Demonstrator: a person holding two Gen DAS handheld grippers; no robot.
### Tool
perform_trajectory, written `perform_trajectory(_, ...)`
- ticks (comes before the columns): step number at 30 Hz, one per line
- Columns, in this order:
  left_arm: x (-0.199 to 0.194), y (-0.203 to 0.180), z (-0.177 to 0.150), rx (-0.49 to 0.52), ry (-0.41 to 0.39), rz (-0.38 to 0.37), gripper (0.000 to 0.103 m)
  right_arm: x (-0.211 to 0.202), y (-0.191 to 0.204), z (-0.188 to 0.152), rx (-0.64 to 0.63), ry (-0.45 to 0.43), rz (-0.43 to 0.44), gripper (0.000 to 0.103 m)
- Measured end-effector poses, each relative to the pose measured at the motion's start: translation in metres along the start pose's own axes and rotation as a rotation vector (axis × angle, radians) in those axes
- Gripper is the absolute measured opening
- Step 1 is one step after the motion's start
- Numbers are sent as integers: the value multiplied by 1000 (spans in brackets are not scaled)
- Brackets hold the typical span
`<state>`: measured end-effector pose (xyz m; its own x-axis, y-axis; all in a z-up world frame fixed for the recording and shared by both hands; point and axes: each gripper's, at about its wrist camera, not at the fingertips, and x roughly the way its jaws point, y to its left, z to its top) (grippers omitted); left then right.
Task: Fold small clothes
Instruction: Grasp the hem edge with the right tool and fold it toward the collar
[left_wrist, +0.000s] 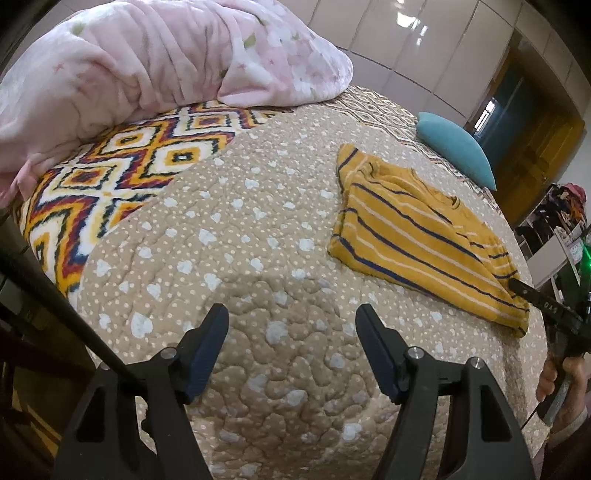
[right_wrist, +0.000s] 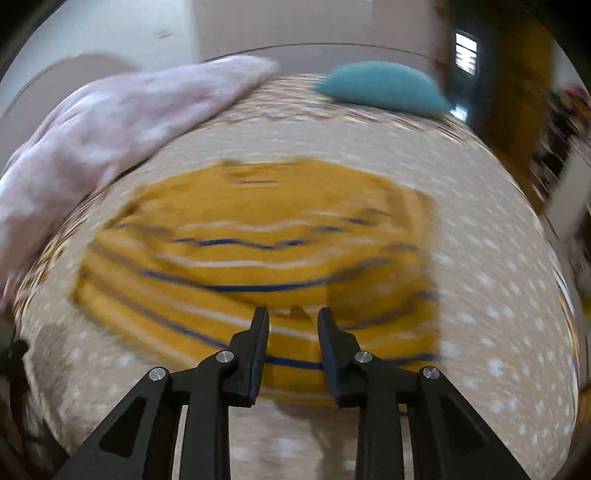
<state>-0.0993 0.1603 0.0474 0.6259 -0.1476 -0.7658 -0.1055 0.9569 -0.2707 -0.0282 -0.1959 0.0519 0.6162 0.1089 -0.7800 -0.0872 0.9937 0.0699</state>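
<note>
A small mustard-yellow shirt (left_wrist: 417, 229) with navy and white stripes lies folded on the beige dotted quilt (left_wrist: 258, 258). My left gripper (left_wrist: 291, 317) is open and empty, low over the quilt, well to the left of the shirt. My right gripper (right_wrist: 293, 314) is open with a narrow gap, just above the shirt's near edge (right_wrist: 258, 258); the right wrist view is motion-blurred. In the left wrist view the right gripper's fingertip (left_wrist: 517, 286) touches the shirt's right corner.
A pink floral blanket (left_wrist: 147, 66) is heaped at the far left of the bed. A teal cushion (left_wrist: 454, 144) lies beyond the shirt. A patterned orange and navy cover (left_wrist: 122, 166) shows under the quilt. A clothes rack (left_wrist: 565, 206) stands to the right.
</note>
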Motion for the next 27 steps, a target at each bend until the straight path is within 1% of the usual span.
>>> perform_trajectory(1, -1, 2, 0, -4, -3, 4, 70, 2, 20, 2, -46, 3, 25, 35)
perform_trajectory(2, -2, 6, 1, -11, -8, 13, 70, 7, 48, 4, -109, 13, 61, 37)
perform_trajectory(3, -3, 9, 2, -16, -10, 19, 70, 11, 62, 1, -143, 19, 80, 38)
perform_trajectory(5, -4, 18, 3, -34, -14, 31, 70, 23, 102, 0, -224, 43, 138, 43)
perform_trajectory(6, -4, 22, 3, -43, -15, 33, 70, 28, 119, -5, -257, 53, 157, 44)
perform_trajectory(8, -5, 31, 4, -65, -18, 33, 70, 39, 155, -14, -340, 67, 165, 45)
perform_trajectory(10, -5, 40, 5, -86, -23, 34, 70, 50, 188, -26, -436, 74, 151, 45)
perform_trajectory(12, -6, 47, 6, -104, -27, 33, 70, 55, 205, -38, -492, 72, 129, 45)
perform_trajectory(14, -5, 52, 6, -117, -28, 28, 70, 63, 226, -45, -565, 50, 67, 47)
perform_trajectory(17, -3, 59, 7, -135, -30, 22, 70, 74, 248, -46, -651, 2, -22, 47)
perform_trajectory(23, -3, 64, 6, -150, -29, 23, 70, 101, 281, -27, -720, -58, -190, 46)
perform_trajectory(27, -4, 62, 6, -147, -28, 29, 70, 115, 293, -8, -717, -79, -251, 44)
